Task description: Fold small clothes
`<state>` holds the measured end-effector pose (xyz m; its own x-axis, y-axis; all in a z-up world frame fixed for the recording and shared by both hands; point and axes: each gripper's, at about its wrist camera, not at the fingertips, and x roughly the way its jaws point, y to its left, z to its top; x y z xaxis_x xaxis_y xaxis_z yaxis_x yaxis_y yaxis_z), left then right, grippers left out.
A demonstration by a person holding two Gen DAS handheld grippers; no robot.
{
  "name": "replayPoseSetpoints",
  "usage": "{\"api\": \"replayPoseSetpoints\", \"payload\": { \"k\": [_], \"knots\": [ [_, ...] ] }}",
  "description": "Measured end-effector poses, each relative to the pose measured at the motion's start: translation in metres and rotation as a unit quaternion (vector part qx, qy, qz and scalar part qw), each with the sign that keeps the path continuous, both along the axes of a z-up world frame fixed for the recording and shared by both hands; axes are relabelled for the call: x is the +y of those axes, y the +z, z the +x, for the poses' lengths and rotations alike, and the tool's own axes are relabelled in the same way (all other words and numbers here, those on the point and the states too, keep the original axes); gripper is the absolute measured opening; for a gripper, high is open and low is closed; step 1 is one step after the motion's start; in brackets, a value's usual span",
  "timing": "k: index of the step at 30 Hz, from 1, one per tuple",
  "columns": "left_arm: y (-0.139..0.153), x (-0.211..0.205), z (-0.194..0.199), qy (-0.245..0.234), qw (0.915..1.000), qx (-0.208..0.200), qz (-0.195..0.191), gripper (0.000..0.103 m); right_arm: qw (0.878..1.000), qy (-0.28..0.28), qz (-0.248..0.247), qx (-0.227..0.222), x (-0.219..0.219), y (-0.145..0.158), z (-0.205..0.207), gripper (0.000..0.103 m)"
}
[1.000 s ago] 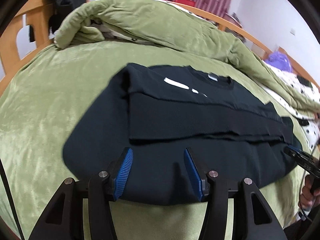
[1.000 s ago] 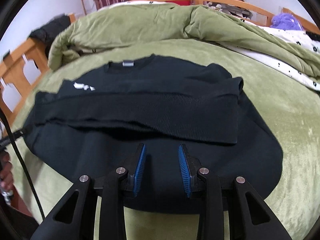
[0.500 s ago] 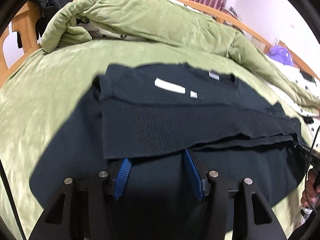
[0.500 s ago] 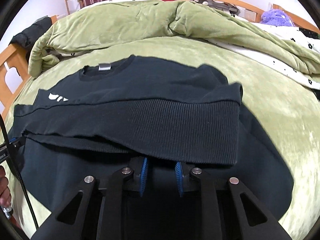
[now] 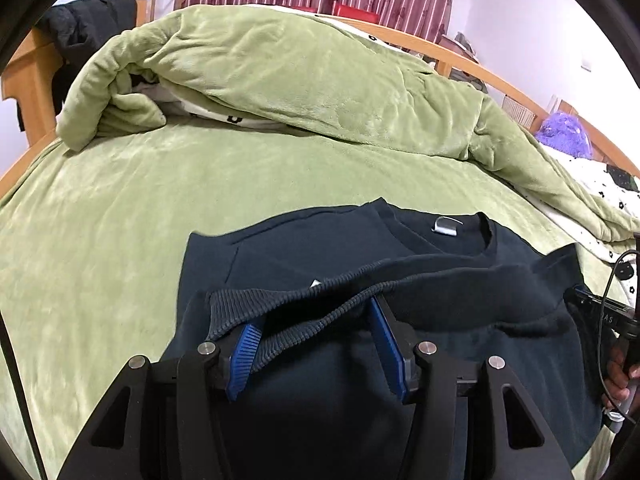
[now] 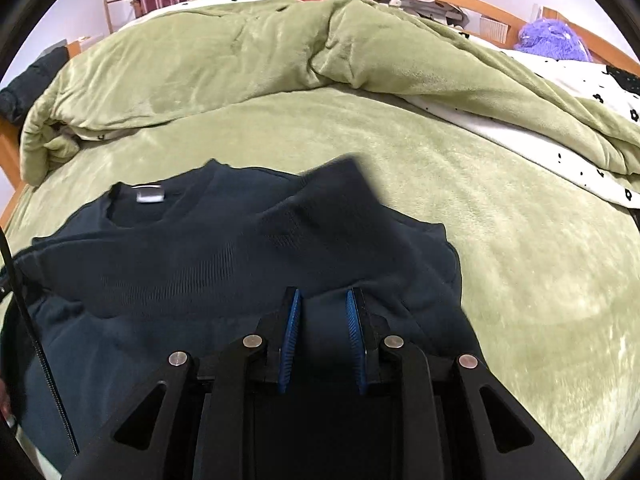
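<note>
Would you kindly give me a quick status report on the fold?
Left gripper and right gripper carrying dark sweater by its ribbed hem, folding toward collar. Green bedspread ahead, nothing blocking.

No brand, word or number can be read with certainty. A small grey-white neck label (image 5: pixel 444 227) is sewn inside the collar of the dark navy knitted sweater (image 5: pixel 500 280), but its print is too small to be made out. Faint letters are seen on the black device (image 5: pixel 600 314) at the right edge, illegibly.
</note>
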<state>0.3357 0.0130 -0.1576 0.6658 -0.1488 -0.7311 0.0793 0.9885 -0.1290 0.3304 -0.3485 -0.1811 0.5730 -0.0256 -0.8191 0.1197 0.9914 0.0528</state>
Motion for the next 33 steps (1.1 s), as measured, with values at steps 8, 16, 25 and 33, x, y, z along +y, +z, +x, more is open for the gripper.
{"api": "replayPoseSetpoints", "payload": {
  "k": [8, 16, 25, 33],
  "knots": [
    [0.008, 0.003, 0.005, 0.01, 0.9998, -0.01, -0.016, 0.051, 1.0, -0.008, -0.011, -0.003, -0.008, -0.008, -0.003, 0.022],
    [0.034, 0.012, -0.008, 0.023, 0.9985, -0.03, -0.039, 0.054, 0.999, -0.037, 0.002, 0.003, -0.033, -0.003, -0.018, 0.014],
    [0.023, 0.029, -0.032, 0.041, 0.9985, -0.013, -0.034, 0.059, 0.999, -0.038, 0.013, -0.03, -0.04, 0.014, -0.029, 0.025],
    [0.008, 0.037, -0.05, 0.05, 0.9987, 0.001, -0.006, 0.059, 0.998, -0.055, -0.032, 0.01, -0.045, -0.02, -0.024, 0.014]
  ]
}}
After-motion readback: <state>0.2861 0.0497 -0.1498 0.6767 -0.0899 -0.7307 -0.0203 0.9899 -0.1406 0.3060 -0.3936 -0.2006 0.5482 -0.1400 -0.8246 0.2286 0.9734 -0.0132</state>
